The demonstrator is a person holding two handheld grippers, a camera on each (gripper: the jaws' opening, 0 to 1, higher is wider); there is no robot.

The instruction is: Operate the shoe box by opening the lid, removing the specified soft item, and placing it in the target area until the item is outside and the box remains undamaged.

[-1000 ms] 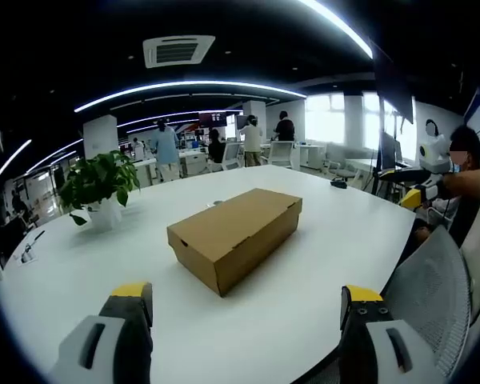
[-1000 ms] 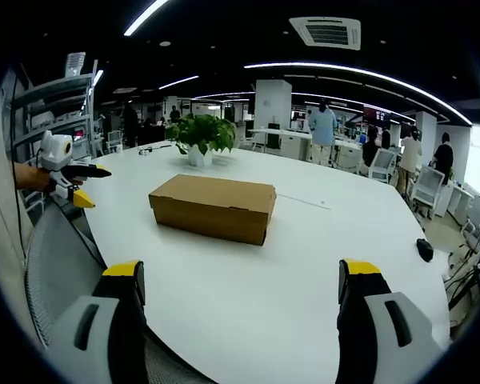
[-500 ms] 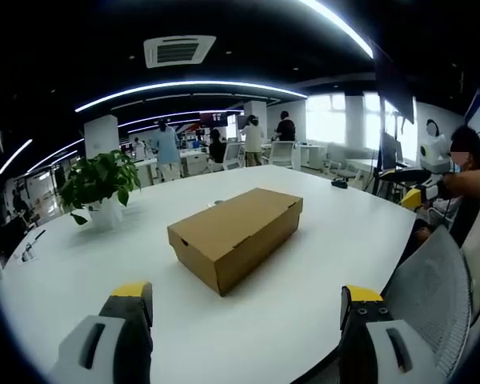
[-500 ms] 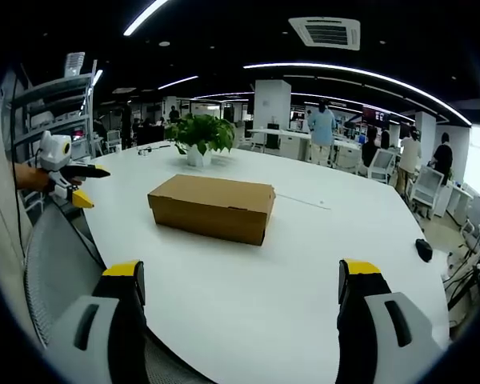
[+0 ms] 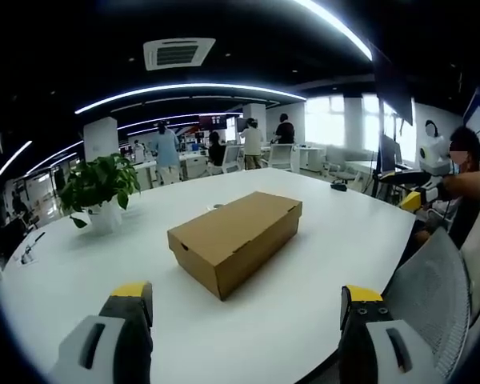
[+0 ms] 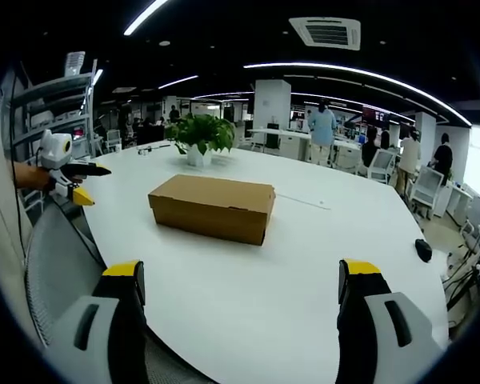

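1. Potted plant (image 5: 101,186) and mesh chair (image 5: 432,280) flanking white table (image 5: 328,240); nothing between tongs and box.
2. Little changed since a second ago.
3. Shoe box (image 5: 234,236) mid-table, lid shut, contents hidden.
4. Left gripper (image 5: 244,308) and right gripper (image 6: 244,300) spread wide, empty.

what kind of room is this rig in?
Likely an open-plan office. A big white table holds a shut cardboard box and a potted plant; behind it stand desks with people, under strip lights and a ceiling air vent.
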